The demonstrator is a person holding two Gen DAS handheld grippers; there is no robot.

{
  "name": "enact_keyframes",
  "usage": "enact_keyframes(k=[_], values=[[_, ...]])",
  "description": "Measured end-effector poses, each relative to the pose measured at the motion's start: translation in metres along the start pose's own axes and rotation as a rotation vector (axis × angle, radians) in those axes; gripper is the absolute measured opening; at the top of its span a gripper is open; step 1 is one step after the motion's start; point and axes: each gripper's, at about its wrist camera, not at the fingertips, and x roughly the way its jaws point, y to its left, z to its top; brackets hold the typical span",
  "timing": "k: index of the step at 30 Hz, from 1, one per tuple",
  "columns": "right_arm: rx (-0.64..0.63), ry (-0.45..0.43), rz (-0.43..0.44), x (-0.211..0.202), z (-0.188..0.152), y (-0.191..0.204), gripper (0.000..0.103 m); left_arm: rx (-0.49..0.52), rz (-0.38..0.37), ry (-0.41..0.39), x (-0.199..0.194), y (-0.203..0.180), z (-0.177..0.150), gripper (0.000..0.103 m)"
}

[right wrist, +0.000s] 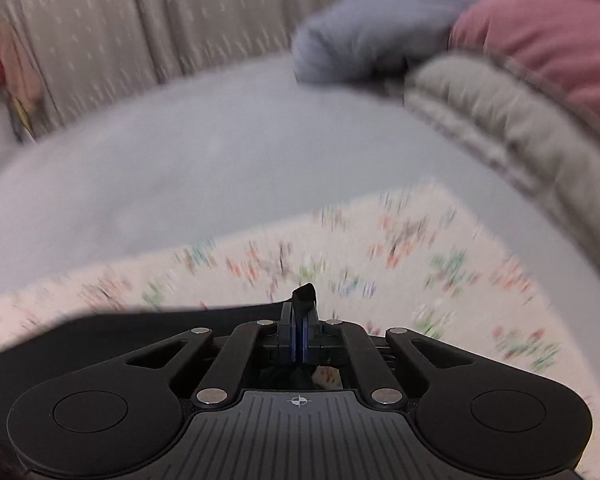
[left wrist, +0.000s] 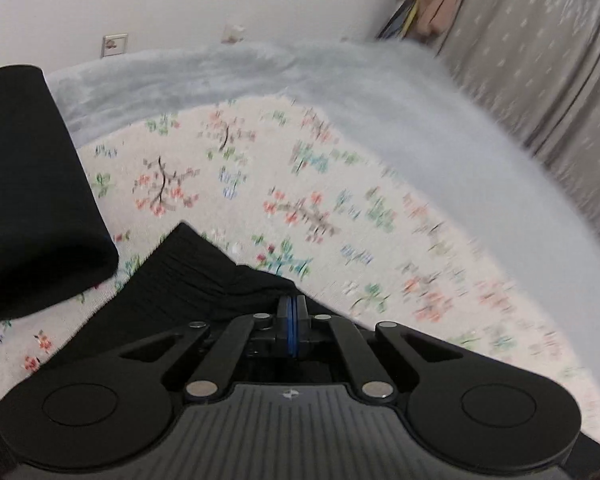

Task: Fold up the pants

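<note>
Floral-printed cloth (left wrist: pixel 300 184), pale with small red, green and blue sprigs, is spread over a light blue-grey fleecy blanket (left wrist: pixel 400 92), and on it the black pants (left wrist: pixel 188 276) are laid.

At the left gripper (left wrist: pixel 293 304) the two blue-edged pads are seen pressed together, with a ribbed black edge of the pants pinched between them; the fabric is gathered into a small ridge just at the fingertips. From there the ribbed band is stretched away to the left and down, under the gripper's black body. A second, smooth black mass of fabric (left wrist: pixel 32 184) is seen well to the left, near the frame edge; whether it belongs to the same garment cannot be told.

At the right gripper (right wrist: pixel 300 308) the jaws are likewise closed, and a small black tip of cloth is seen sticking up above the pads, so the pants are gripped here too. The rest of the black fabric is spread leftward just below the fingertips.

Farther out, the blanket is bordered by a grey patterned curtain (right wrist: pixel 100 32). In the right wrist view a blue-grey cushion (right wrist: pixel 372 28), a pink one (right wrist: pixel 548 36) and a folded grey quilt (right wrist: pixel 500 120) are piled at the upper right, all blurred. A white wall (left wrist: pixel 180 4) is seen behind the bed.
</note>
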Motion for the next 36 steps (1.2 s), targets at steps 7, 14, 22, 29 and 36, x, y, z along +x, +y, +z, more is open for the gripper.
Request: enact_keyframes(k=[7, 14, 22, 29, 36], values=[[-0.031, -0.024, -0.014, -0.062, 0.020, -0.012, 0.002, -0.068, -0.089, -0.005, -0.024, 0.003, 0.011, 0.000], [-0.031, 0.000, -0.070, -0.044, 0.010, -0.010, 0.002, -0.037, -0.090, -0.026, -0.029, -0.013, 0.013, 0.000], [0.027, 0.035, -0.100, -0.002, -0.010, -0.009, 0.002, -0.081, -0.097, -0.020, -0.016, -0.010, 0.011, 0.000], [0.037, -0.120, 0.138, -0.143, -0.008, -0.033, 0.002, -0.196, -0.339, -0.044, -0.111, 0.053, -0.007, 0.000], [0.005, -0.001, 0.120, -0.226, -0.116, -0.104, 0.003, -0.328, -0.367, 0.032, -0.173, 0.159, -0.068, 0.000]])
